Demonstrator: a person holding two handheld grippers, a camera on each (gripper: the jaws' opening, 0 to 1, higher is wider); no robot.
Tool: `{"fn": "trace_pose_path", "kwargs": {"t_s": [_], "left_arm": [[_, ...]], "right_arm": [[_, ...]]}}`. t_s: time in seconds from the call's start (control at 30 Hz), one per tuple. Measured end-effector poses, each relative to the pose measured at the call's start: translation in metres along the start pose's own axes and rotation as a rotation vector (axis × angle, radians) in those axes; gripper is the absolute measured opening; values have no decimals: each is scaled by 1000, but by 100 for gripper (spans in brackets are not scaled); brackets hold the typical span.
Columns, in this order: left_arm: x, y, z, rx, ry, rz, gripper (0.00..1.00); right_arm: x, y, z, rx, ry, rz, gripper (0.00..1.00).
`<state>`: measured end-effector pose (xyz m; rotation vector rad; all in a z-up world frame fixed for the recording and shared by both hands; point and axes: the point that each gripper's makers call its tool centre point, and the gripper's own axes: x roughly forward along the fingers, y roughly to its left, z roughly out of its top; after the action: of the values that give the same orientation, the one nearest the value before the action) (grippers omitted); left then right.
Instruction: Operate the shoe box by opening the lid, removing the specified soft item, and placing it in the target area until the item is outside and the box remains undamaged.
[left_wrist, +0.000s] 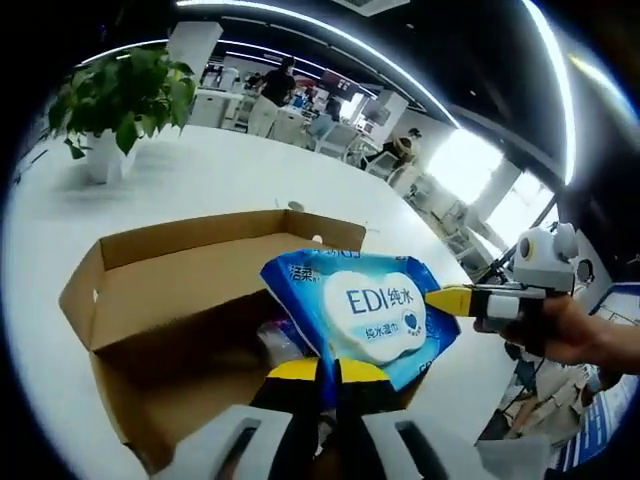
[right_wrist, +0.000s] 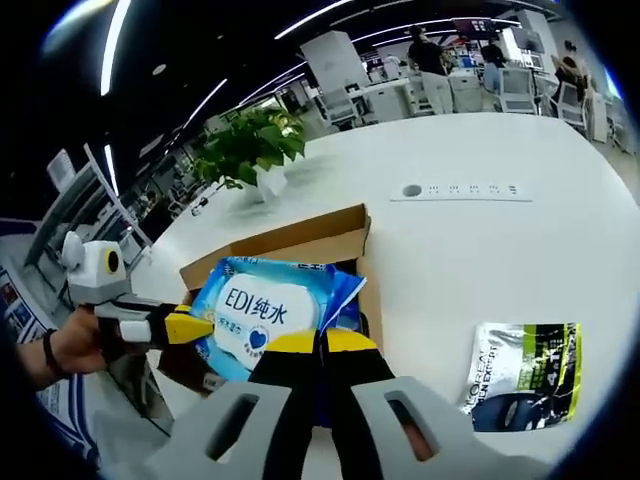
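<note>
Above the open box (left_wrist: 190, 300), both grippers, left (left_wrist: 322, 372) and right (right_wrist: 318, 343), pinched shut on opposite edges of the blue wipes pack (left_wrist: 375, 310). Best lifted level, clear of the cardboard walls, then carried over the white table (right_wrist: 470, 240) toward the pouch (right_wrist: 520, 372) without tugging apart.

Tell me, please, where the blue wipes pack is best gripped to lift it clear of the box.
Grip a thin edge seam, coming in edge-on: the wipes pack is a soft pouch, bulging in the middle and flat only at its rim. The left tool and right tool each pinch an edge this way, above the open box.
</note>
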<state>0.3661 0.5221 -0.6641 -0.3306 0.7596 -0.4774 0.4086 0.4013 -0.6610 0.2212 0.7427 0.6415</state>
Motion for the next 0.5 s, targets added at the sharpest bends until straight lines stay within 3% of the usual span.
{"fn": "trace_pose_path", "kwargs": {"t_s": [0.5], "left_arm": [[13,-26,12,42,8,-42,3]], "right_arm": [[-23,-20,7,14,-36,-34,0]]}}
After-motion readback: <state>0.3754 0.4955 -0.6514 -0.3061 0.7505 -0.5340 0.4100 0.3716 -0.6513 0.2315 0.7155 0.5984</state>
